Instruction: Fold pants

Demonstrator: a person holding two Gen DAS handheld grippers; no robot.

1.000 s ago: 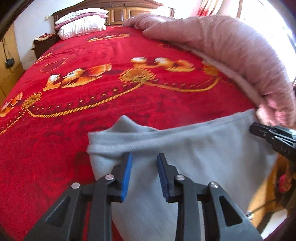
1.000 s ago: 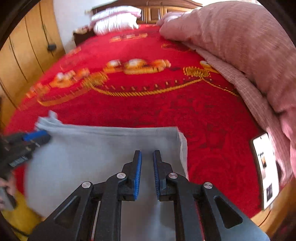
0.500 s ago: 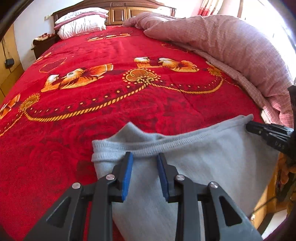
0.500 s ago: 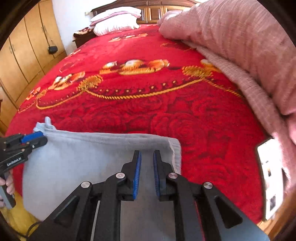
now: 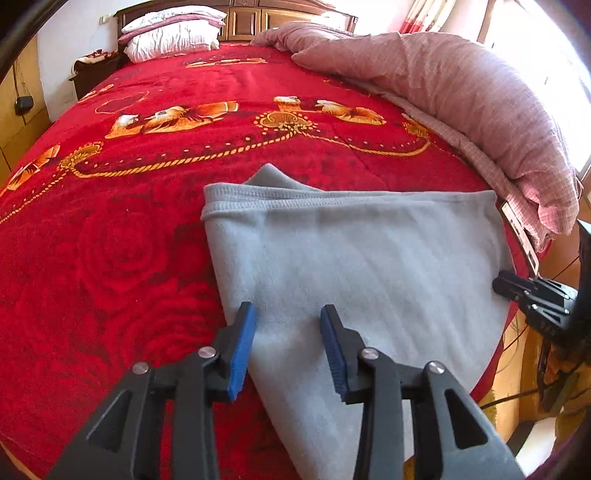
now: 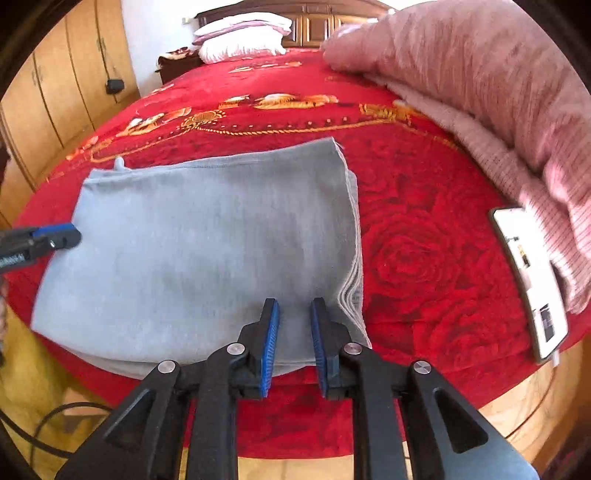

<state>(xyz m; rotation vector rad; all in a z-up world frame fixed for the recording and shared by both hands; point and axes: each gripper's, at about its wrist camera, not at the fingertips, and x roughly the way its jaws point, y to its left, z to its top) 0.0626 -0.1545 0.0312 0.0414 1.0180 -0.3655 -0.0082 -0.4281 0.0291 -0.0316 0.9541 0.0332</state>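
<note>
The grey pants (image 5: 354,266) lie folded into a thick rectangle on the red bed, near its foot edge; they also show in the right wrist view (image 6: 207,243). My left gripper (image 5: 288,343) is open and empty, just above the folded pants' near left corner. My right gripper (image 6: 293,339) is open and empty, above the pants' near right corner by the stacked fold edges. The right gripper's tip (image 5: 532,295) shows at the pants' right side, and the left gripper's tip (image 6: 44,240) at their left side.
The red patterned blanket (image 5: 147,206) covers the bed. A pink quilt (image 5: 461,88) is heaped along the right side. A white phone (image 6: 528,280) lies on the bed's right corner. Pillows (image 5: 173,33) and a headboard are far off. Wooden wardrobes (image 6: 55,103) stand at the left.
Both grippers have opened, let go of the pants and pulled back toward the foot of the bed. The pants now lie flat, folded over.
</note>
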